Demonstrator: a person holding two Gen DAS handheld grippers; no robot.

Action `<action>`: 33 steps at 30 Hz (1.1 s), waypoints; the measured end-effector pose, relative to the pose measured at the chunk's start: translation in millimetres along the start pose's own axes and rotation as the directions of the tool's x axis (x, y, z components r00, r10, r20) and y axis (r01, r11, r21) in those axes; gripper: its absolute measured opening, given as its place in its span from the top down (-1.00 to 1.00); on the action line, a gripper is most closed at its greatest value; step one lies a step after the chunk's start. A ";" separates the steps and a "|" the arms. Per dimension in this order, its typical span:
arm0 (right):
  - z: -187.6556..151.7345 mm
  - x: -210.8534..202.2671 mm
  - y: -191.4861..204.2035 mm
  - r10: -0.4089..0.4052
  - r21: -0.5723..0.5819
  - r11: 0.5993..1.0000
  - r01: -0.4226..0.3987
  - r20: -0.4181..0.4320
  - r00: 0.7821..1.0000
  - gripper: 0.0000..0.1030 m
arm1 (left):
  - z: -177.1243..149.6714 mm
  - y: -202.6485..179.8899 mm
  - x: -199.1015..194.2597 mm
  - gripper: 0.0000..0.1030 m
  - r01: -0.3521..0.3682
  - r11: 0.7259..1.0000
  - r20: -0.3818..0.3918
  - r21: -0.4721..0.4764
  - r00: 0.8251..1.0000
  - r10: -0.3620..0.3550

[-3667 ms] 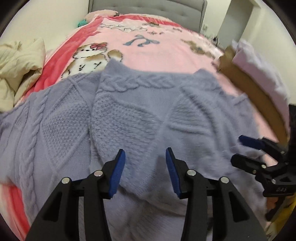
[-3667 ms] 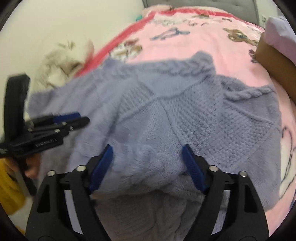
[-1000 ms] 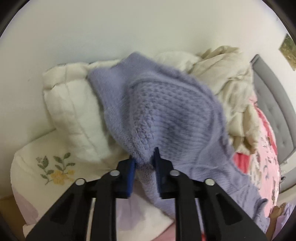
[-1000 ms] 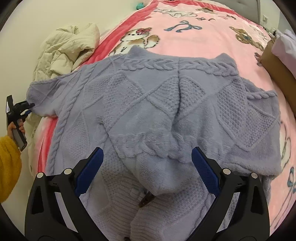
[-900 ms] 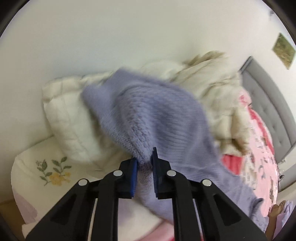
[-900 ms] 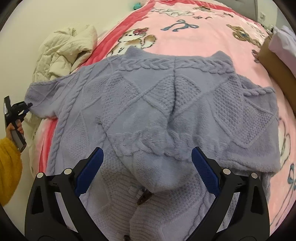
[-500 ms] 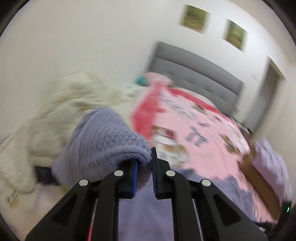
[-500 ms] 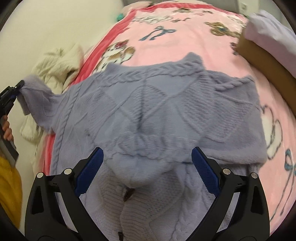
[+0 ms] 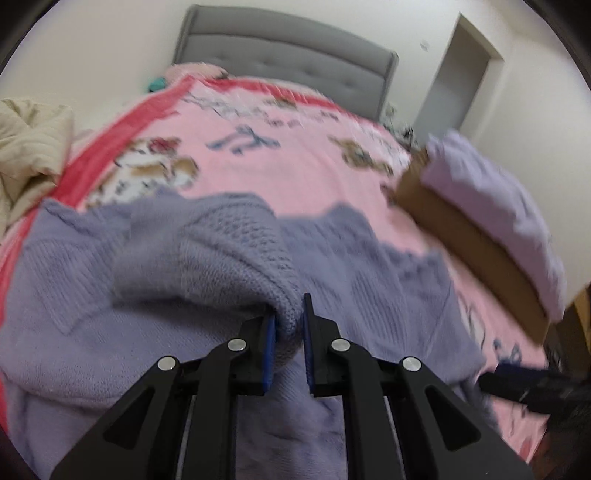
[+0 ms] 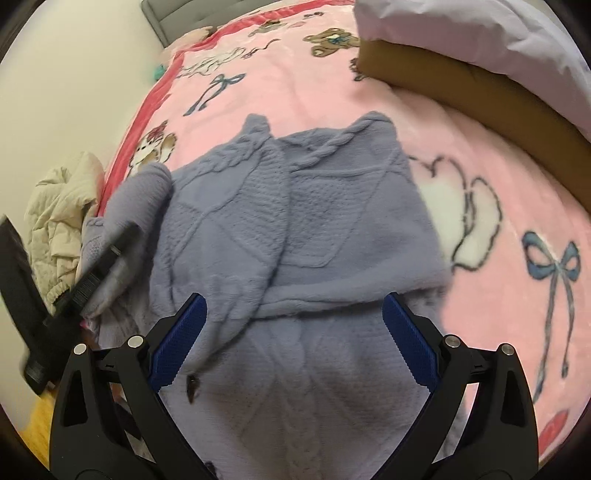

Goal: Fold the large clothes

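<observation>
Both views show lavender sweater [image 10: 295, 221] on bed [image 10: 332, 92], only left wrist view shows left hand-held gripper [image 9: 287, 325] clamped on sleeve [image 9: 221, 258], right hand-held gripper [image 10: 295, 332] spread apart over sweater

both wrist views low, close over sweater [image 9: 369, 280] [image 10: 332, 206] (shared), facing headboard [image 9: 288, 55] [image 10: 155, 14].

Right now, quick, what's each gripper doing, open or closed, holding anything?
Left gripper: closed on a sleeve of the lavender cable-knit sweater, lifting it over the body.
Right gripper: open, empty, above the sweater.
</observation>
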State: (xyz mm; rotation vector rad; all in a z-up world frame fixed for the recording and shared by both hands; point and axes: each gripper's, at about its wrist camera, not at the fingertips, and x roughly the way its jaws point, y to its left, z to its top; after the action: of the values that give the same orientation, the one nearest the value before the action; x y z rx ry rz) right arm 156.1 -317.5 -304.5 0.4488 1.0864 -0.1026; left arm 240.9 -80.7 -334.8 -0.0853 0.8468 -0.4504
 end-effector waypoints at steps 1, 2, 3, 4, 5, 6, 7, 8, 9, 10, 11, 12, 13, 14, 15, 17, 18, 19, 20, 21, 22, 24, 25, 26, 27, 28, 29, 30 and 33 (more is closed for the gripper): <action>1.6 -0.3 0.0 -0.005 -0.006 1.000 0.005 0.005 1.000 -0.78 | -2.4 -1.1 5.2 0.76 -0.002 1.000 -0.008 0.004 1.000 0.002; 3.7 -0.8 0.1 -0.009 -0.013 1.000 0.009 0.010 1.000 -0.78 | -3.5 -2.6 11.1 0.76 -0.001 1.000 -0.014 0.004 1.000 0.001; 5.8 -1.5 0.5 -0.012 -0.018 1.000 0.012 0.013 1.000 -0.78 | -4.7 -1.8 15.2 0.76 0.001 1.000 -0.018 -0.003 1.000 -0.001; 8.0 -2.3 1.2 -0.012 -0.020 1.000 0.012 0.018 1.000 -0.78 | -6.5 -0.9 17.0 0.76 0.004 1.000 -0.021 -0.006 1.000 -0.004; 9.7 -3.0 2.1 -0.006 -0.021 1.000 0.006 0.022 1.000 -0.78 | -7.6 -1.0 21.9 0.76 0.007 1.000 -0.026 -0.001 1.000 -0.007; 11.4 -3.3 3.2 0.008 -0.023 1.000 -0.007 0.023 1.000 -0.78 | -8.1 -1.6 24.0 0.75 0.004 1.000 -0.027 0.017 1.000 -0.004; 13.8 -2.5 5.1 0.020 -0.027 0.999 -0.019 0.021 1.000 -0.78 | -8.7 -2.1 23.6 0.69 -0.002 0.999 -0.025 0.039 1.000 0.003; 16.9 0.2 8.5 0.033 -0.036 0.999 -0.032 0.014 0.999 -0.78 | -7.9 -3.0 23.6 0.57 -0.008 0.999 -0.021 0.052 1.000 0.009; 20.8 4.4 14.2 0.043 -0.058 0.997 -0.043 0.006 0.999 -0.78 | -8.5 -3.8 19.9 0.46 -0.003 0.997 -0.019 0.076 1.000 0.005; 22.6 6.4 18.8 0.047 -0.077 0.996 -0.046 0.004 0.999 -0.78 | -8.8 -3.3 16.1 0.17 0.008 0.997 -0.017 0.083 1.000 -0.006; 25.2 9.7 25.9 0.051 -0.101 0.994 -0.050 0.003 0.999 -0.78 | -10.8 -1.6 9.4 -0.10 0.014 0.996 -0.012 0.088 1.000 -0.013; 28.0 12.7 34.4 0.062 -0.132 0.989 -0.061 0.004 0.998 -0.78 | -11.3 -0.7 5.6 -0.15 0.017 0.996 -0.008 0.091 1.000 -0.016; 30.1 15.5 41.9 0.079 -0.156 0.985 -0.077 0.006 0.997 -0.78 | -14.3 0.7 -1.8 -0.17 0.025 0.995 -0.005 0.100 1.000 -0.024; 30.9 17.2 48.7 0.090 -0.176 0.981 -0.087 0.008 0.996 -0.78 | -17.7 1.7 -7.4 -0.17 0.024 0.993 -0.009 0.112 1.000 -0.023; 32.0 20.4 59.9 0.109 -0.215 0.971 -0.104 0.012 0.994 -0.78 | -22.4 3.2 -14.2 -0.17 0.022 0.991 -0.018 0.135 1.000 -0.019; 31.4 24.5 78.8 0.127 -0.291 0.950 -0.117 0.016 0.992 -0.75 | -31.9 10.5 -30.2 -0.17 -0.019 0.983 -0.024 0.185 0.999 0.024; 29.6 28.2 93.3 0.131 -0.353 0.929 -0.116 0.020 0.991 -0.72 | -35.1 16.1 -36.8 -0.17 -0.042 0.979 -0.024 0.201 0.999 0.047; 26.7 29.7 103.5 0.129 -0.393 0.913 -0.110 0.021 0.991 -0.70 | -37.7 22.4 -42.7 -0.17 -0.059 0.976 -0.025 0.210 0.998 0.065; 23.8 33.0 117.3 0.120 -0.447 0.890 -0.096 0.026 0.992 -0.65 | -41.4 35.9 -50.9 -0.17 -0.099 0.970 -0.029 0.224 0.994 0.108; 20.6 37.0 130.2 0.109 -0.497 0.864 -0.078 0.035 0.993 -0.60 | -43.2 46.1 -54.8 -0.17 -0.134 0.964 -0.033 0.231 0.989 0.145; 17.6 40.5 141.1 0.101 -0.536 0.842 -0.064 0.041 0.994 -0.58 | -44.9 59.6 -58.9 -0.17 -0.171 0.956 -0.038 0.236 0.982 0.185; 13.8 47.0 157.1 0.084 -0.590 0.806 -0.038 0.051 0.995 -0.55 | -47.0 86.9 -64.2 -0.17 -0.253 0.936 -0.041 0.243 0.962 0.270; 11.8 52.3 166.1 0.070 -0.619 0.785 -0.022 0.053 0.996 -0.54 | -47.1 101.4 -65.5 -0.17 -0.290 0.926 -0.048 0.241 0.950 0.310; 11.1 57.9 173.9 0.062 -0.637 0.771 -0.013 0.055 0.997 -0.53 | -46.4 116.1 -66.4 -0.17 -0.321 0.918 -0.057 0.234 0.938 0.343; 11.0 61.9 178.6 0.053 -0.644 0.765 -0.004 0.056 0.997 -0.53 | -44.7 135.6 -67.2 -0.17 -0.359 0.908 -0.071 0.216 0.922 0.381; 11.7 65.3 181.7 0.041 -0.650 0.760 0.007 0.058 0.997 -0.53 | -42.9 144.5 -67.7 -0.17 -0.373 0.905 -0.077 0.207 0.915 0.395; 12.7 69.8 186.0 0.018 -0.658 0.753 0.029 0.064 0.998 -0.51 | -41.2 156.5 -67.3 -0.17 -0.388 0.900 -0.088 0.197 0.908 0.410; 12.7 72.9 189.0 -0.001 -0.664 0.746 0.048 0.071 0.997 -0.48 | -39.9 165.7 -66.5 -0.17 -0.400 0.896 -0.092 0.193 0.902 0.423; 14.1 80.7 196.1 -0.051 -0.678 0.727 0.107 0.103 0.993 -0.46 | -37.6 178.2 -59.6 -0.17 -0.423 0.880 -0.100 0.214 0.887 0.451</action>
State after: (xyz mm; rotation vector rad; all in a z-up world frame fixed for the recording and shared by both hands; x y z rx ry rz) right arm 264.0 -134.5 -310.2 -0.2765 0.9845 0.2083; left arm 241.3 109.0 -362.3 0.3153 0.9333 -0.1046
